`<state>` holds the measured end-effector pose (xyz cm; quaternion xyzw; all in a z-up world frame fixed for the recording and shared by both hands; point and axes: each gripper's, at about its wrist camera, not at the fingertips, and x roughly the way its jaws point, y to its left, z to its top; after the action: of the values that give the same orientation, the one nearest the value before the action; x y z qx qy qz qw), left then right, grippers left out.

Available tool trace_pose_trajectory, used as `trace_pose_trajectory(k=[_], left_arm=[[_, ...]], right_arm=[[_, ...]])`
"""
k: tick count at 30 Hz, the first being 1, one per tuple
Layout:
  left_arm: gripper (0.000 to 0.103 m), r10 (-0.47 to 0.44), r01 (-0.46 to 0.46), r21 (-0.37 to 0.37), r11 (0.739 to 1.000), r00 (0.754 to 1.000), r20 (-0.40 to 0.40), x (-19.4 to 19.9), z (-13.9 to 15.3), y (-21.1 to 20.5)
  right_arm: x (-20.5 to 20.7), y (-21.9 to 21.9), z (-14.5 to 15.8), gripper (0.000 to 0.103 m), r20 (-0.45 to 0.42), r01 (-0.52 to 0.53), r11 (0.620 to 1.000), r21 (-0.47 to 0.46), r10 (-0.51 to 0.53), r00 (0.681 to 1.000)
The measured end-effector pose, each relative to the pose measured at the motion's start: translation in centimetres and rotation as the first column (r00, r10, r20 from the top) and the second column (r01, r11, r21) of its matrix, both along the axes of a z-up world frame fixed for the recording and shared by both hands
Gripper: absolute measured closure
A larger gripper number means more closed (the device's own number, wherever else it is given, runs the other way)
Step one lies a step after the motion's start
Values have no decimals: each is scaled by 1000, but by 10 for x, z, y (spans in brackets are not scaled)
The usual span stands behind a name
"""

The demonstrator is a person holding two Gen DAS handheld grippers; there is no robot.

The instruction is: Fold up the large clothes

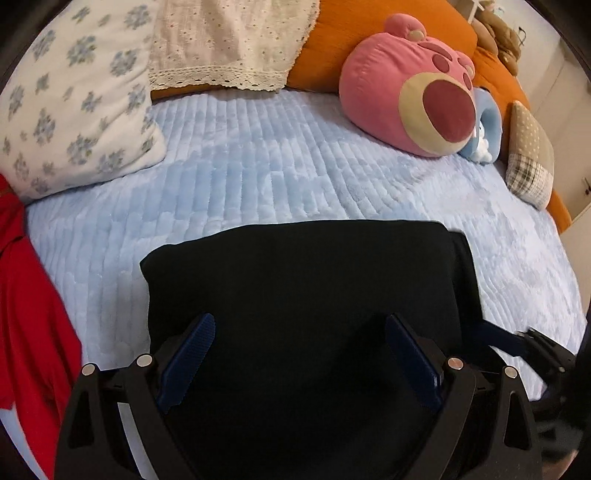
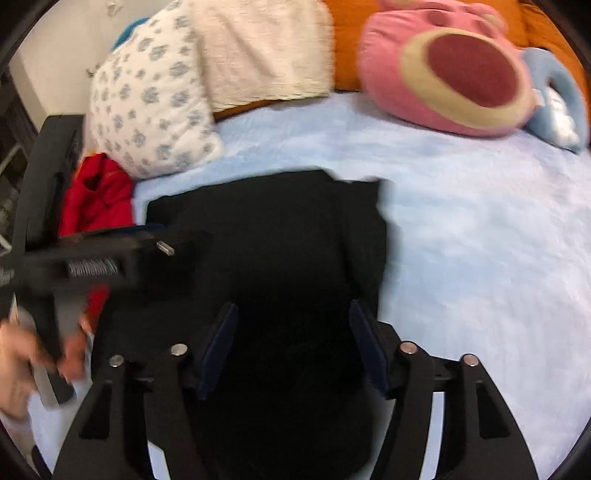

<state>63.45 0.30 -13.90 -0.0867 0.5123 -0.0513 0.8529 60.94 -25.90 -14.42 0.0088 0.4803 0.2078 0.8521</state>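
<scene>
A bed [image 1: 295, 166] covered in a pale blue ribbed blanket fills both views. An orange cushion [image 1: 369, 33] runs along its far edge, with a cream lace-edged cloth [image 1: 229, 40] draped over it. A white pillow with blue flower print [image 1: 77, 99] lies at the far left, and a round pink plush bear head [image 1: 406, 88] sits at the far right, just beside a small blue plush [image 1: 487, 125] and a checked tan cushion [image 1: 530, 158]. A red garment [image 1: 29, 314] lies at the left edge of the bed. The black garment [image 1: 303, 280] lies folded into a flat block on the near middle of the blanket. The left hand-held gripper [image 1: 299, 350] hovers over it, fingers spread and released. The right hand-held gripper [image 2: 291, 343] is likewise released above the garment's near part.
</scene>
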Motion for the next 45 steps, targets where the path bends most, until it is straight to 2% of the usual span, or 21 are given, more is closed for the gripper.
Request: trace_pose_trajectory(k=[2,4,8,11,14,15,17,19,20,22,24,26,28,30,32,33,36,39,42,44,45], left_arm=[[9,17,-17,4,1000,1000,8,-1,1,0],[9,33,-32,-26,999,999,41,-10,12,0],[9,29,-24,-81,996,998,62,-35,28,-1],[9,-4,10,-115,993,999,49,-58,25,-3],[9,-45,49,-123,991,998,37,-74,9,0],[9,-52,54,-84,995,998,26,-75,-3,0],[9,-55,56,-47,997,998,18,-75,-17,1],[9,-78,79,-11,997,996,44,-78,-16,-5],[9,-85,86,-11,996,995,49,-80,-12,-7],[9,-82,84,-47,995,996,29,-86,-1,-2],[9,-49,46,-158,986,999,-14,-99,10,17],[8,-15,-2,-239,971,998,-68,-112,13,35],[7,31,-82,-326,942,987,-157,-130,9,55],[7,61,-156,-425,892,972,-227,-149,-3,68],[7,105,-245,-548,800,956,-275,-168,-20,75],[7,120,-273,-579,768,950,-289,-174,-27,76],[7,141,-315,-618,720,939,-315,-183,-49,64],[7,171,-387,-654,650,913,-370,-184,-79,49],[6,228,-416,-651,635,906,-356,-180,-93,44],[5,286,-430,-674,601,903,-321,-177,-92,46],[5,314,-424,-680,598,905,-287,-174,-87,47]], right_arm=[[-1,-23,-3,35,-12,81,994,-79,-82,997],[-6,-38,8,36,29,119,993,-22,-119,993],[-1,-21,36,36,147,106,990,91,-118,982],[5,-3,44,45,165,85,973,216,-122,979],[15,11,26,52,44,49,955,293,-64,997],[18,9,10,53,-17,79,963,257,-77,997],[19,-4,-6,57,-36,131,977,166,-127,991],[13,-25,-12,61,-49,147,972,182,-140,989],[8,-35,-9,59,-52,157,970,187,-150,987],[-8,-52,3,41,-47,153,970,188,-147,988],[-32,-70,15,28,-65,139,966,217,-128,990],[-50,-82,11,22,-148,149,952,269,-112,983],[-68,-91,-3,22,-286,184,914,361,-79,955],[-83,-95,-17,21,-405,258,869,422,-73,911],[-99,-89,-38,21,-522,357,780,514,-46,852],[-103,-81,-44,21,-545,381,745,548,-29,838],[-106,-63,-47,21,-536,408,712,571,-53,843],[-104,-49,-60,21,-565,491,664,565,-122,816],[-100,-46,-63,23,-549,546,651,528,-230,804],[-98,-45,-59,23,-526,560,633,535,-269,807],[-94,-46,-59,23,-518,568,626,535,-288,806]])
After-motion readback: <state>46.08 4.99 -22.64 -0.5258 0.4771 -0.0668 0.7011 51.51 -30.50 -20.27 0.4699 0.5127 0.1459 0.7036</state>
